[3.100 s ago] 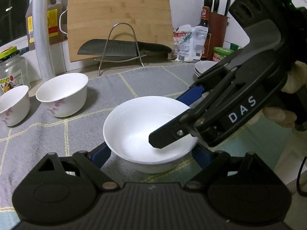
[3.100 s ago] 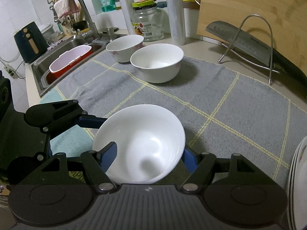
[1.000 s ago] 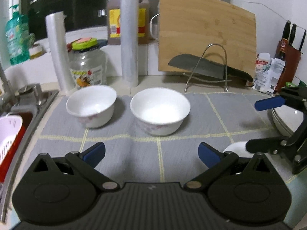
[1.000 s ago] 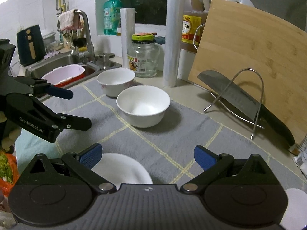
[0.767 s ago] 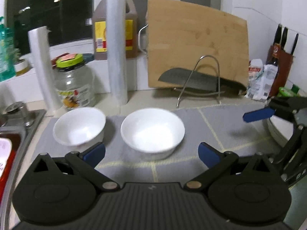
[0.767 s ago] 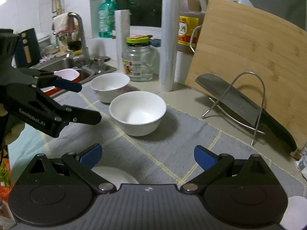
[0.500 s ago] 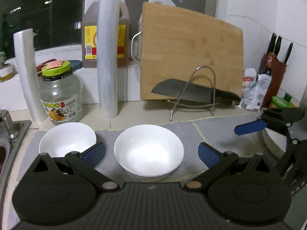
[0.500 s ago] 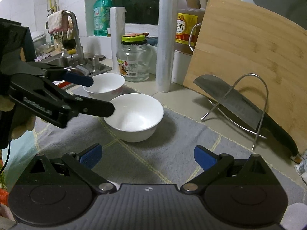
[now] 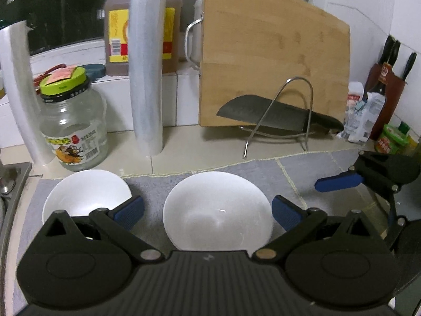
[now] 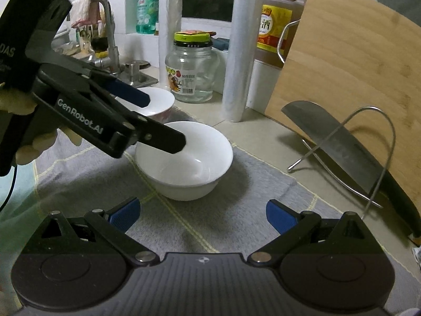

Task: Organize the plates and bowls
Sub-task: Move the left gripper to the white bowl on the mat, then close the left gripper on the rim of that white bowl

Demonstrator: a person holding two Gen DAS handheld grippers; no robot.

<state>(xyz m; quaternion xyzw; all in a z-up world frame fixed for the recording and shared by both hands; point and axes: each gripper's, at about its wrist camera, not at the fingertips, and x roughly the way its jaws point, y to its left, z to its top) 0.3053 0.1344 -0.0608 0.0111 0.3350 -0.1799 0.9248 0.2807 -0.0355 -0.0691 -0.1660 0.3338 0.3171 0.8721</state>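
Note:
Two white bowls stand side by side on a grey checked mat [image 9: 297, 168]. The larger bowl [image 9: 217, 218] [image 10: 184, 163] lies between the wide-spread blue-padded fingers of my left gripper [image 9: 208, 212], which is open and empty. In the right wrist view the left gripper [image 10: 164, 121] reaches in from the left, held by a gloved hand [image 10: 34, 144], its lower finger over the bowl's near-left rim. The smaller bowl [image 9: 86, 197] [image 10: 158, 102] sits just beyond. My right gripper [image 10: 202, 213] hangs open and empty, a short way in front of the larger bowl. One of its blue fingers [image 9: 338, 183] shows at the right.
A bamboo cutting board [image 9: 271, 60] leans on the wall behind a cleaver [image 9: 273, 117] on a wire stand. A glass jar [image 9: 73, 131], film rolls [image 9: 146, 79] and an oil jug [image 10: 276, 26] line the back. The sink tap [image 10: 105, 26] is at left, a knife block [image 9: 389, 84] at right.
My left gripper has swung left and forward until its open fingers bracket the larger bowl. The third bowl that both grippers were around has dropped out of view. The right gripper followed, still open.

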